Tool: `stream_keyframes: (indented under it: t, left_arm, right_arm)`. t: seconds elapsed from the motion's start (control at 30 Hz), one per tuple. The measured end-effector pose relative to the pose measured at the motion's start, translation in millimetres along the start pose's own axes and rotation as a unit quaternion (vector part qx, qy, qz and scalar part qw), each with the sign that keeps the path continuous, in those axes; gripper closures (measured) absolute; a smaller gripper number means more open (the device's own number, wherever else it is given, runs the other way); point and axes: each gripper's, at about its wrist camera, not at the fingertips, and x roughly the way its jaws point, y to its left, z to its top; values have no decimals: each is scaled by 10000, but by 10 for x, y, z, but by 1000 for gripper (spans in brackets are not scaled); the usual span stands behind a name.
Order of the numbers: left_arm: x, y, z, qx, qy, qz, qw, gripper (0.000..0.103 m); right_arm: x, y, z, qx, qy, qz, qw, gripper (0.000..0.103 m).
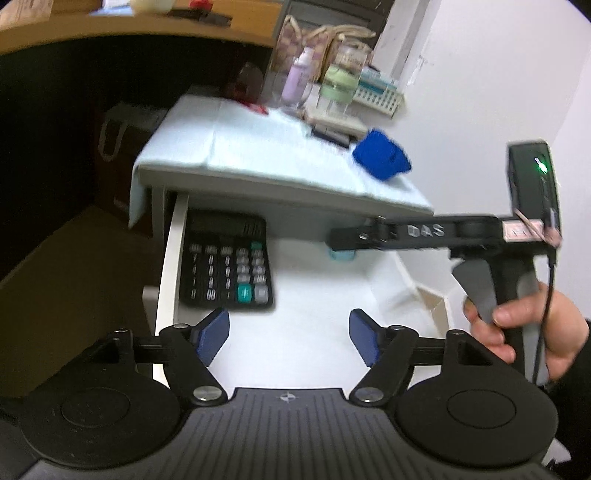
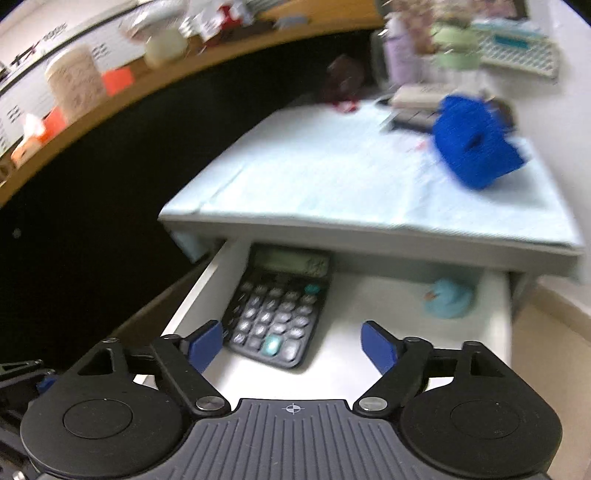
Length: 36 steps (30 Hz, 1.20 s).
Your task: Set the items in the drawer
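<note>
The white drawer (image 1: 314,314) of a small cabinet is pulled out. A black calculator (image 1: 227,258) lies flat at its left side. At the back right sits a small light-blue duck (image 2: 447,299), mostly hidden by the right gripper in the left wrist view. A bright blue object (image 1: 382,155) rests on the cabinet top (image 1: 258,147) near its right edge. My left gripper (image 1: 289,338) hangs open over the drawer's front, with nothing in it. A hand (image 1: 517,325) holds my right gripper (image 1: 347,238) side-on above the drawer's back right. In its own view the right gripper (image 2: 291,345) is open and empty, and the calculator (image 2: 280,306) lies just ahead on the left.
At the back of the cabinet top stand a lilac bottle (image 1: 297,79), a green jar (image 1: 338,86), a white basket (image 1: 378,94) and stacked books (image 1: 332,122). A wooden desk (image 1: 147,29) runs along the left over a dark gap. On the right is a white wall (image 1: 480,74).
</note>
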Motion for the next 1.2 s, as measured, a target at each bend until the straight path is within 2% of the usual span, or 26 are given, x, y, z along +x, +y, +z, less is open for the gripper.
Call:
stream_keyframes:
  t: [0.07, 0.2, 0.33, 0.43, 0.57, 0.93, 1.2]
  left_arm:
    - [-19, -26, 121, 1, -132, -50, 9999, 20]
    - [-1, -86, 407, 81, -382, -86, 9992, 18]
    - [34, -195, 679, 328, -621, -42, 9975, 18]
    - [85, -251, 842, 417, -748, -2, 9963, 13]
    - [184, -287, 984, 493, -798, 91, 9956, 12]
    - [204, -227, 1074, 348, -800, 348, 9956, 1]
    - [109, -211, 940, 309, -654, 678, 9951, 1]
  right_arm:
    - [-129, -51, 39, 107, -219, -139, 9996, 11]
    - [-363, -130, 163, 265, -587, -266, 9976, 3]
    - [-447, -177, 317, 319, -726, -190, 9967, 2]
    - [-481, -194, 422, 308, -835, -218, 9958, 2]
    - [-466, -149, 523, 224, -951, -401, 9944, 1]
    - [-455, 4, 618, -119, -1045, -999, 9894, 0]
    - [-578, 39, 504, 7, -977, -1206, 9879, 0]
